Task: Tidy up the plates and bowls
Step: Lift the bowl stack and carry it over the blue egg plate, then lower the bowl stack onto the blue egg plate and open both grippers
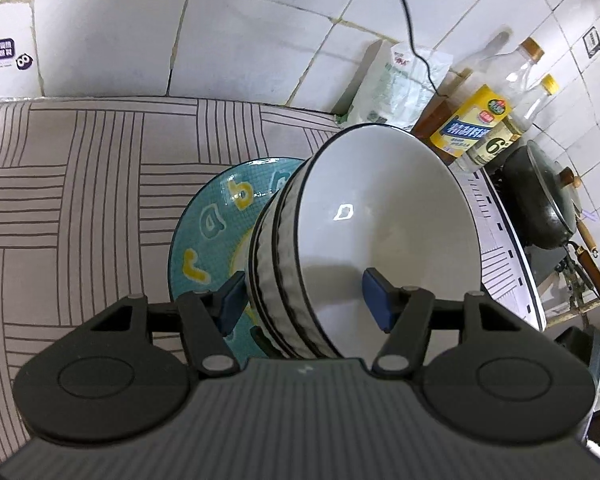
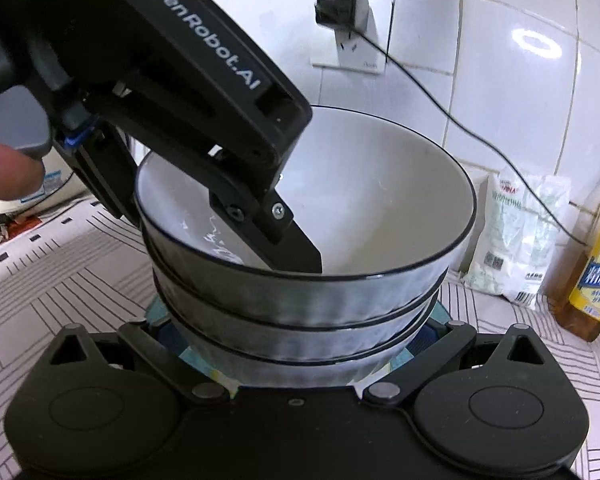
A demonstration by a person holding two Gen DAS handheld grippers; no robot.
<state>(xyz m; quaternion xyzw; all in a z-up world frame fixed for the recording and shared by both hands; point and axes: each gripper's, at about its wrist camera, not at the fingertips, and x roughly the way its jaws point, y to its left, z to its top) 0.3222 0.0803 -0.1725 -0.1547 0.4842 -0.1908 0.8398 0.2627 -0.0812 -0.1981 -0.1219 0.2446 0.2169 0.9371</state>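
Right claw point(image 2: 300, 330) tips hidden behind stacked bowls point(image 2: 300, 296), teal plate point(image 2: 198, 360) mostly covered, bottle point(image 2: 598, 264) cut off

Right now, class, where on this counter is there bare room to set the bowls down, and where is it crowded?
Free: the striped counter left of the blue plate, up to the tiled wall. Crowded: right, by the bottles, bag and pan.

Three stacked bowls point(image 2: 300, 308); one teal plate point(image 1: 220, 216); perhaps three bottles point(image 1: 472, 120) (blurred).
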